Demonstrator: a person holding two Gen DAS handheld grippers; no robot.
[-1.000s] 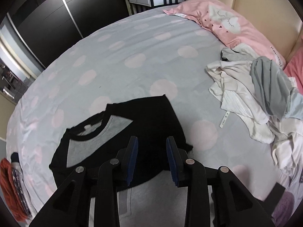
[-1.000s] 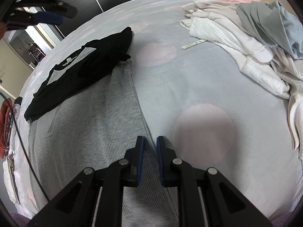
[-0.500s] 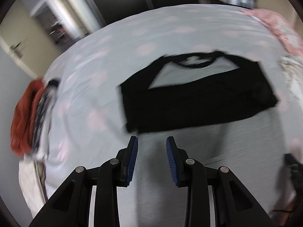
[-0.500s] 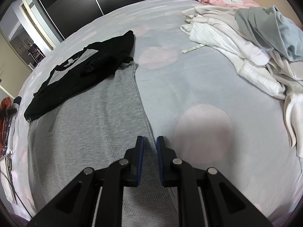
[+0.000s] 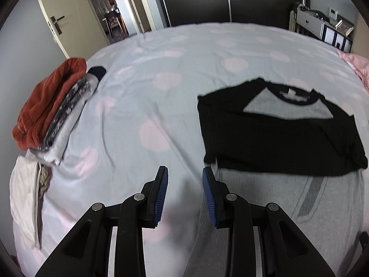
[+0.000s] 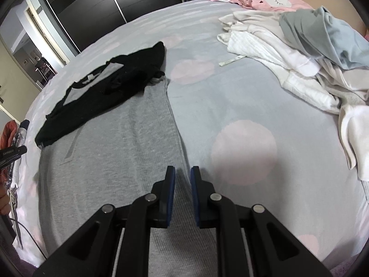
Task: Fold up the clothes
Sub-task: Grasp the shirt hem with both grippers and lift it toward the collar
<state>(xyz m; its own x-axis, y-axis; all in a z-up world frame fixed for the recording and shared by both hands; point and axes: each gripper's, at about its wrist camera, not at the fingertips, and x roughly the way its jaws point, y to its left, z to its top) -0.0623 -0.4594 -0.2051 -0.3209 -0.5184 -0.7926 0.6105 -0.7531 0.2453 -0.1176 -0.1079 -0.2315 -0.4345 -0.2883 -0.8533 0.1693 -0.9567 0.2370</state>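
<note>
Dotted bedding covers the bed (image 5: 161, 53) beneath both tools. Left claw (image 5: 185, 185) hangs with jaws wide apart and empty, just off the near left edge of the grey garment (image 6: 110, 152). Right claw (image 6: 182, 184) has jaws nearly together with nothing visibly pinched, over that garment's right edge. Its long axis runs away toward the black shirt (image 5: 276, 133) lying across its far end, so each claw sits nearest its own side. Folded stack (image 5: 53, 106) sits far left, the unfolded heap (image 6: 299, 53) far right.
</note>
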